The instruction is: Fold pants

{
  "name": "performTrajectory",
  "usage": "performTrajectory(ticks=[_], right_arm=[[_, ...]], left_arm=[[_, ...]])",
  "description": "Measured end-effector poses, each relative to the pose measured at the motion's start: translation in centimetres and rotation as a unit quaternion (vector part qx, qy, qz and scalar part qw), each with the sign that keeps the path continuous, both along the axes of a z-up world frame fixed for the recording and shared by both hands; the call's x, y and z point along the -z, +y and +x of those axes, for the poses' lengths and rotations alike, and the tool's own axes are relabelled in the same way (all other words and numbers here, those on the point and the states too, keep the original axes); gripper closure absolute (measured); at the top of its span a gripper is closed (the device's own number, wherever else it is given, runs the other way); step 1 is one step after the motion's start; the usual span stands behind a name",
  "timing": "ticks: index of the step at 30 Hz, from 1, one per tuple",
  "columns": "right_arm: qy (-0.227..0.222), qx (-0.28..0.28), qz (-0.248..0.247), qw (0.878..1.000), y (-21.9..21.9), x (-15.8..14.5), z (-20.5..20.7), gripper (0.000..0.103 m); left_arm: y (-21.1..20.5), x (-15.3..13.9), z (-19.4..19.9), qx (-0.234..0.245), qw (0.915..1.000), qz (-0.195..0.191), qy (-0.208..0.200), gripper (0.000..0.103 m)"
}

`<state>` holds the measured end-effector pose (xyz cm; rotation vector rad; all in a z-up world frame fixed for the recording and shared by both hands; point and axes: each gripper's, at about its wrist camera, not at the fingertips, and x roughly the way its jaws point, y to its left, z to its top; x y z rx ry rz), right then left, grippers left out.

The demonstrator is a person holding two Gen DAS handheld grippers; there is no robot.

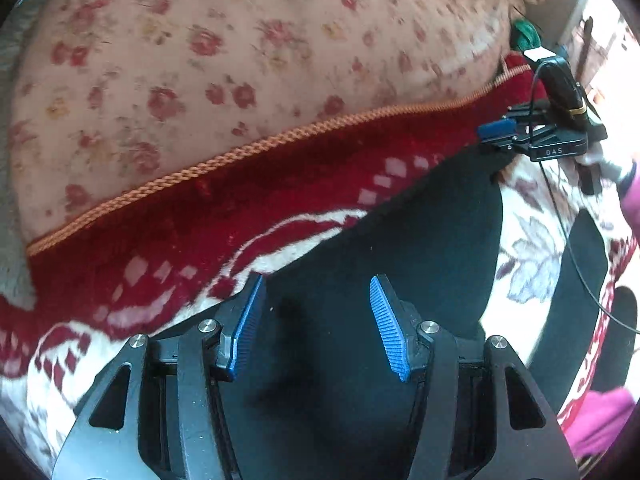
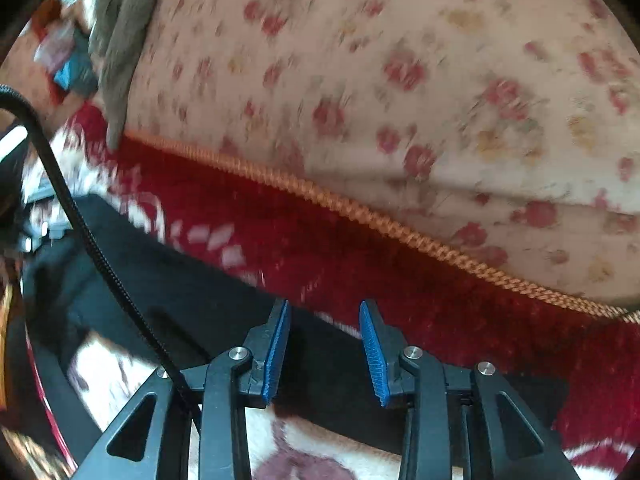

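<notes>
Both the left gripper point(image 1: 316, 328) and right gripper point(image 2: 324, 352) hover wide-jawed over the black fabric pants point(image 1: 400, 240) near the red-and-white patterned blanket's point(image 1: 200, 220) corded edge, so a deep pinch risks grabbing blanket too.

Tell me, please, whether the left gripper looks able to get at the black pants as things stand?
Probably yes: the left gripper hangs with open jaws right over the black pants on the red blanket, and nothing lies between them.

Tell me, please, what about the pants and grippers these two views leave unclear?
- Pants: left wrist view cuts them off at the bottom edge, behind the left gripper.
- Pants, right wrist view: motion blur smears the far end.
- Right gripper: open over the pants; contact unclear.
- Waistband, cuffs: not identifiable.
</notes>
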<state>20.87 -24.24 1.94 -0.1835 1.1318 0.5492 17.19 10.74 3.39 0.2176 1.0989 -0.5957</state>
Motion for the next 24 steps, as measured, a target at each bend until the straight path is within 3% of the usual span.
performTrajectory(ticks=[6,10,13,19,24], right_arm=[[0.005,-0.054,0.009,0.998,-0.7,0.1,-1.5,0.068],[0.004,-0.067,0.002,0.998,-1.2,-0.3,-1.1,0.054],[0.018,-0.081,-0.024,0.996,-0.9,0.6,-0.5,0.053],[0.041,-0.115,-0.022,0.992,0.3,1.7,1.0,0.05],[0.071,-0.105,-0.019,0.992,1.0,2.9,2.4,0.049]], left_arm=[[0.1,1.1,1.2,0.027,0.9995,0.001,0.014,0.049],[0.1,1.3,2.0,0.051,0.9985,-0.001,0.02,0.049],[0.0,1.9,2.7,0.06,0.9977,0.007,0.029,0.049],[-0.5,2.9,3.0,0.106,0.9928,0.017,0.054,0.049],[-0.8,3.7,3.5,0.107,0.9919,0.03,0.061,0.034]])
